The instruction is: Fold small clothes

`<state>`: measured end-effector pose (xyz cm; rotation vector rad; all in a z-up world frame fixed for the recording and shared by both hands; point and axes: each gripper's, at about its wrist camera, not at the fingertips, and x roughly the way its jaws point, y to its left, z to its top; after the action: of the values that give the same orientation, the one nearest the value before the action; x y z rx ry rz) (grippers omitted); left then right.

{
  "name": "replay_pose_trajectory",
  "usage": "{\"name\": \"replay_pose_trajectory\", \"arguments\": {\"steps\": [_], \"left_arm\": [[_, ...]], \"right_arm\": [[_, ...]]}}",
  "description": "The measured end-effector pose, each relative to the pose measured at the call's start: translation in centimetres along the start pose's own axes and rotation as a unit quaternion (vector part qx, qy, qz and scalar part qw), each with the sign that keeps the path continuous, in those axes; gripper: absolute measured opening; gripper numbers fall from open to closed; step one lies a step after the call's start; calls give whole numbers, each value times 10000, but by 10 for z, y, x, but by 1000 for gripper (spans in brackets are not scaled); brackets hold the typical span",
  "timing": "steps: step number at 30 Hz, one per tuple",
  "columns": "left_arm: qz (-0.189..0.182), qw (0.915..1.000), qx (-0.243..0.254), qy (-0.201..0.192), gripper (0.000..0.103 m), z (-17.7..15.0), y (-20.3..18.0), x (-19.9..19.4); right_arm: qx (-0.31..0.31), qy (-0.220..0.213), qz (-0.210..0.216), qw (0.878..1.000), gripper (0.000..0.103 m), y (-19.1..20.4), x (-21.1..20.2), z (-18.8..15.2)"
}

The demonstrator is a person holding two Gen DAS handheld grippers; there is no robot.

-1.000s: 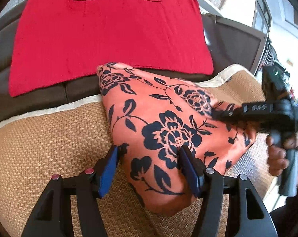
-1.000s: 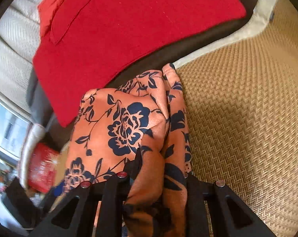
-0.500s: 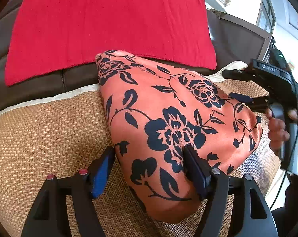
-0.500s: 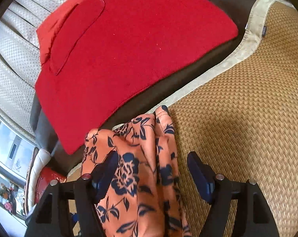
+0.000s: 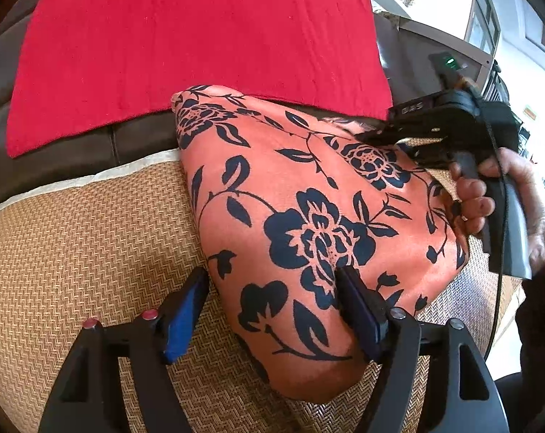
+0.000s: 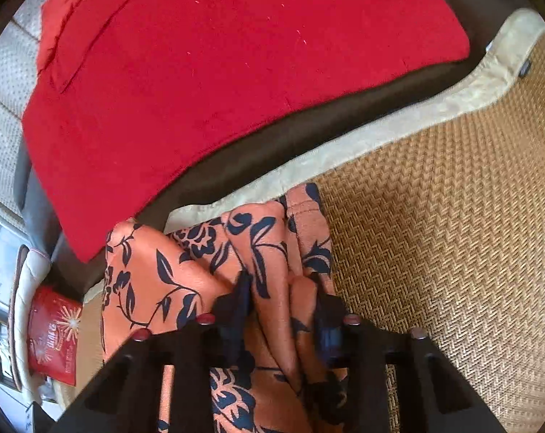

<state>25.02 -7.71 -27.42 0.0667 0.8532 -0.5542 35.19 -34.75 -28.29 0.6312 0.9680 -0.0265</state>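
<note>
An orange garment with a dark blue flower print [image 5: 308, 195] lies folded on a woven straw mat [image 5: 74, 245]. My left gripper [image 5: 272, 306] is open, its blue-padded jaws straddling the garment's near edge, the right finger resting on the cloth. My right gripper [image 6: 279, 310] is closing on bunched folds of the same garment [image 6: 258, 252] at its far corner. In the left wrist view the right gripper [image 5: 417, 133] sits at the garment's right edge, held by a hand.
A red cloth [image 5: 186, 43] lies spread on the dark sofa seat [image 5: 74, 151] behind the mat, also in the right wrist view [image 6: 236, 72]. The mat has a cream border [image 6: 380, 133]. A red packet [image 6: 52, 342] sits off the left side.
My right gripper opened half a second ago, then moved forward and closed on the garment's folds. My left gripper stayed open over the near edge; the garment flattened slightly.
</note>
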Motion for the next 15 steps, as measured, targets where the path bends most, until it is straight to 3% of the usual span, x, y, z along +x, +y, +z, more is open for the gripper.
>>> {"name": "replay_pose_trajectory", "arguments": {"steps": [3,7,11,15], "left_arm": [[39,9999,-65,-89,77,3,1,-5],[352,9985,181,-380,77,3,-8,-15],[426,9981,400,-194,79,-2,-15,-3],[416,9986,308,-122,82,-2,-12,0]], "right_arm": [[-196,-430,-87,9988,18,12,-23,0],[-354,-786,-289,9959,18,22,-40,-6],[135,-151,-639,9978,19,-8,-1,-12],[455,-344,-335,9978,26,-13,-17,-6]]}}
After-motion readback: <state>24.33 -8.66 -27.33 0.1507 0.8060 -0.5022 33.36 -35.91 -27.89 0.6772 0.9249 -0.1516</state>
